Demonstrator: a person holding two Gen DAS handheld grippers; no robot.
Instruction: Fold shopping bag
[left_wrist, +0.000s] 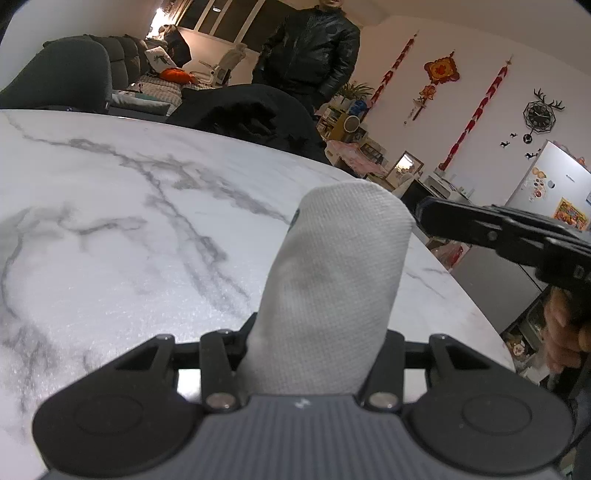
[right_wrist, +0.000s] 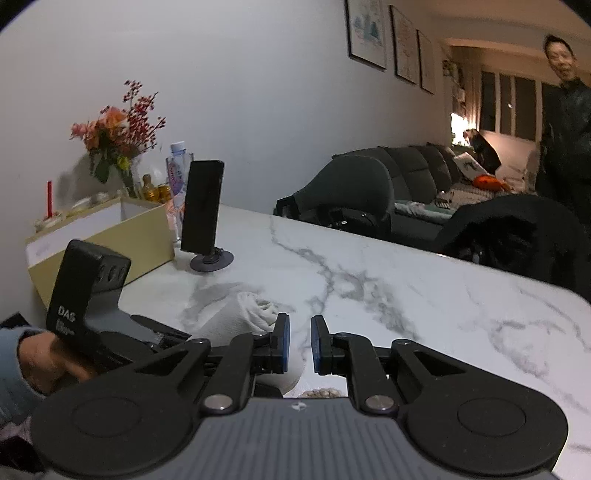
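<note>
Bench (left_wrist: 110, 221): white marble with grey veins, fills most of both views. Dark chair with black coat draped on it (left_wrist: 255, 114) at far edge; person in black jacket (left_wrist: 310, 51) stands behind it. Sofa (right_wrist: 417, 166) further back.

Shopping bag (left_wrist: 332, 295): white textured fabric, folded into a narrow rolled bundle, clamped in left hand-held gripper (left_wrist: 317, 354). Bundle sticks out forward past the fingers, over the bench near its right edge. Left fingers themselves hidden by the fabric, but they are closed onto it.

In right wrist view the same bundle (right_wrist: 243, 317) shows at near left, just beside the right gripper's left finger; cannot tell if touching.

Right hand-held gripper (right_wrist: 300, 343): released, blue pads apart with a narrow gap, nothing between them, hovering over bench near edge. Also visible in left wrist view at right (left_wrist: 498, 232), with a hand (left_wrist: 565, 332) on its grip.

Far left on bench: beige open box (right_wrist: 99, 240), phone on suction stand (right_wrist: 203, 206), flower vase (right_wrist: 118, 140), water bottle (right_wrist: 177, 170) behind the box.
</note>
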